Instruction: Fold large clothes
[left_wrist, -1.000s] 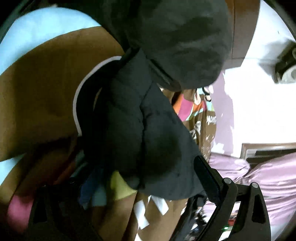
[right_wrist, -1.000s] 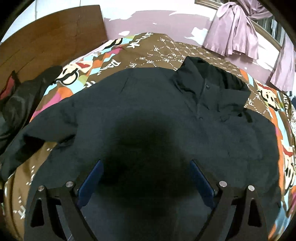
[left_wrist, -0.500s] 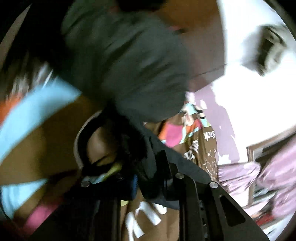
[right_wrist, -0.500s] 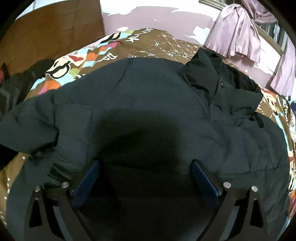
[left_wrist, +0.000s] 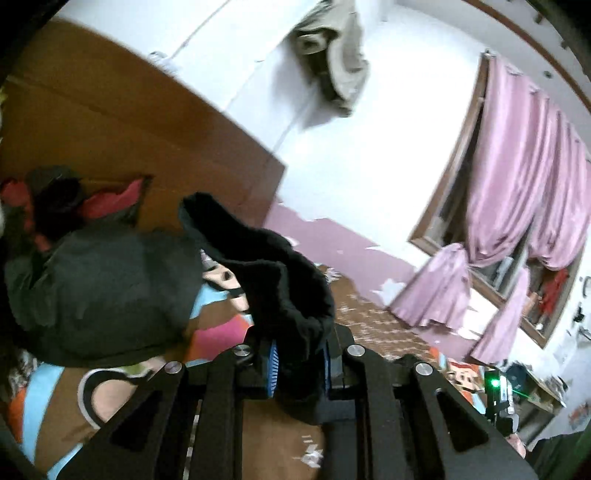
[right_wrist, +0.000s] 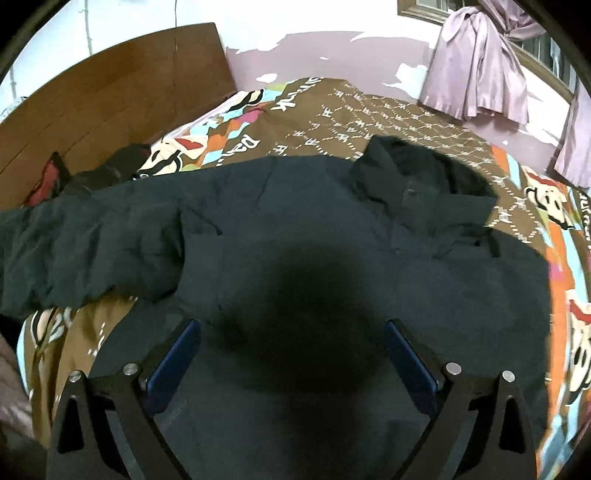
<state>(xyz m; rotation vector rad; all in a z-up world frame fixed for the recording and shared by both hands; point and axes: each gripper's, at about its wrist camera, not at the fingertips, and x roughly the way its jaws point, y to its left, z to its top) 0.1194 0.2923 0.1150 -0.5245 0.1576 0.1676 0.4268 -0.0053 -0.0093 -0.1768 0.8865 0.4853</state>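
Dark jacket (right_wrist: 332, 229) lying spread on bed (right_wrist: 424, 122), unfolded; left gripper (left_wrist: 297, 363) clamping cuff (left_wrist: 280, 288), lifting sleeve; right gripper (right_wrist: 291, 354) hovering agape.

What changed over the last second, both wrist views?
The left tongs, wide open a second ago, closed on the cuff of the dark padded jacket's sleeve and lifted it, so that view swung up from the patterned brown bedspread toward the pink curtains. In the right view the sleeve got pulled out straighter. The right tongs stayed open over the jacket body.
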